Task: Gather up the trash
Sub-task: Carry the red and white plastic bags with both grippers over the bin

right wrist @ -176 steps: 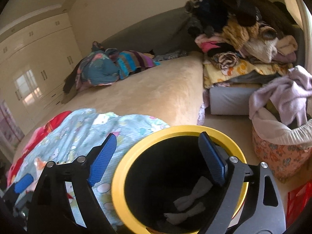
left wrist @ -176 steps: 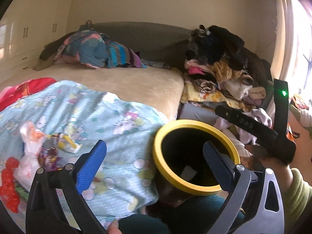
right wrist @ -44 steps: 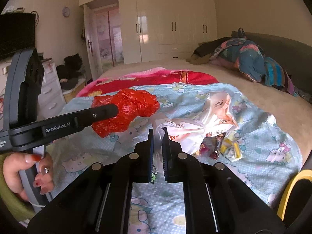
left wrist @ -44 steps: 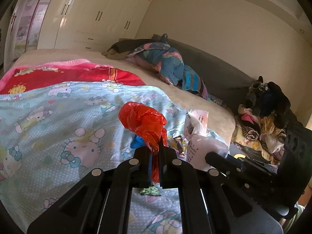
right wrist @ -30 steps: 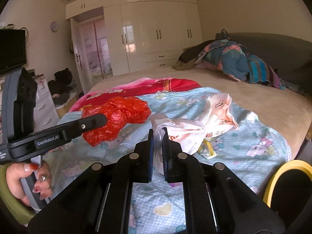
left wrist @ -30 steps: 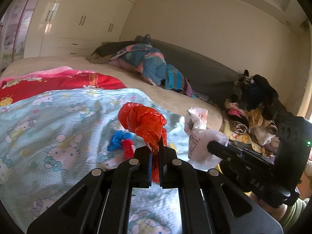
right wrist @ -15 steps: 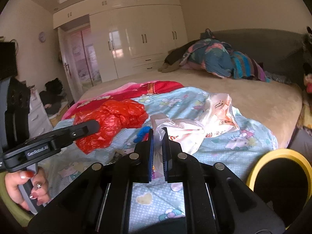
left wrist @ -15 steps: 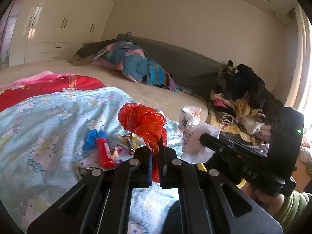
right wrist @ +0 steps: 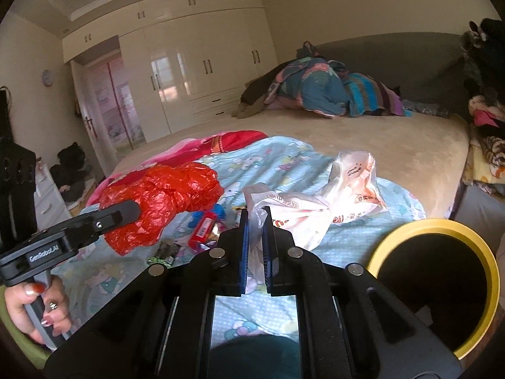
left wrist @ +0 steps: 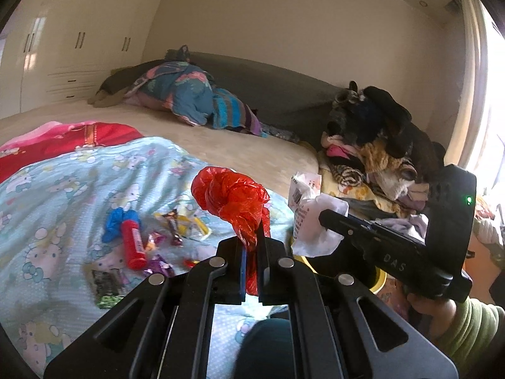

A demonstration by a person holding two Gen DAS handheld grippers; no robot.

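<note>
Crinkled glossy red plastic bag [left wrist: 232,199], thin white printed plastic bag [right wrist: 318,211], soft cloth blanket [left wrist: 63,183], glossy wardrobe doors [right wrist: 195,72].

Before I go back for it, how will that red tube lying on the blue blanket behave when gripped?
The red tube looks rigid and round, so it probably rolls if nudged sideways. It lies flat among loose wrappers, so closing jaws may catch one. Its glossy surface could be slippery; grip across its middle.

I'm in a home bedroom: a wide bed [right wrist: 378,145] with a cartoon-print blanket [left wrist: 63,189], fitted wardrobes [right wrist: 205,63], and heaped clothes [left wrist: 372,145].
</note>
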